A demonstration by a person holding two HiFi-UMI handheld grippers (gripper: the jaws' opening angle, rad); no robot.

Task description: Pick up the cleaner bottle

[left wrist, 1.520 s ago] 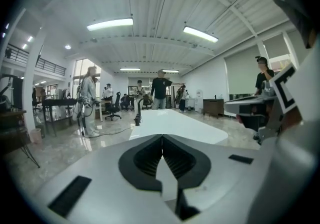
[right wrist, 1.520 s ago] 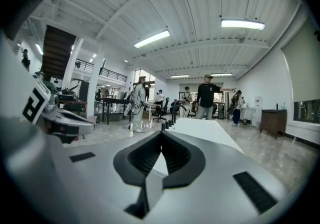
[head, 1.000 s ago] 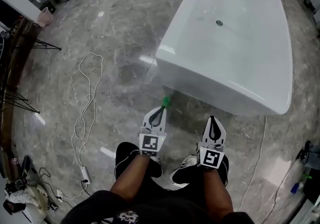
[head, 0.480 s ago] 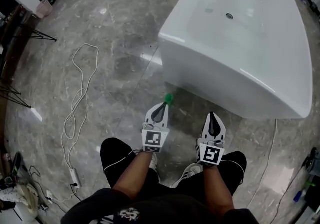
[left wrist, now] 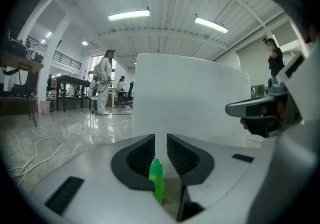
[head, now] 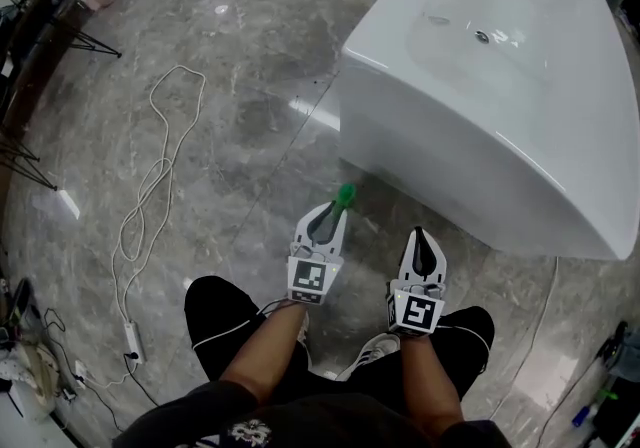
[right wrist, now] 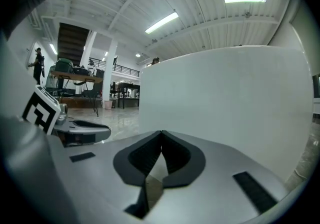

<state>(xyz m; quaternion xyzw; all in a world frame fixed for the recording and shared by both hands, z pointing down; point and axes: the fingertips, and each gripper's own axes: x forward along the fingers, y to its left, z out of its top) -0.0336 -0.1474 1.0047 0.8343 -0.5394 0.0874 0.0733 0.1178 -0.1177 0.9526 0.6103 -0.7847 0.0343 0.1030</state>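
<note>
The cleaner bottle (head: 345, 197) shows as a green top on the marble floor, just in front of the white bathtub's near corner. My left gripper (head: 331, 215) points at it from close by. In the left gripper view the green bottle (left wrist: 156, 180) stands low in the narrow gap between the jaws, which are opening; the pads do not press on it. My right gripper (head: 423, 239) hangs to the right, near the tub's side, with its jaw tips (right wrist: 161, 133) meeting and nothing between them.
The white bathtub (head: 480, 106) fills the upper right, close ahead of both grippers. A white cable (head: 150, 196) loops over the floor at left and ends in a power strip (head: 131, 341). The person's knees and shoes are below the grippers. People (left wrist: 104, 85) stand far off.
The person has crouched lower, and both grippers have sunk toward the floor. The left gripper's tips are now right at the green bottle top and have parted slightly.
</note>
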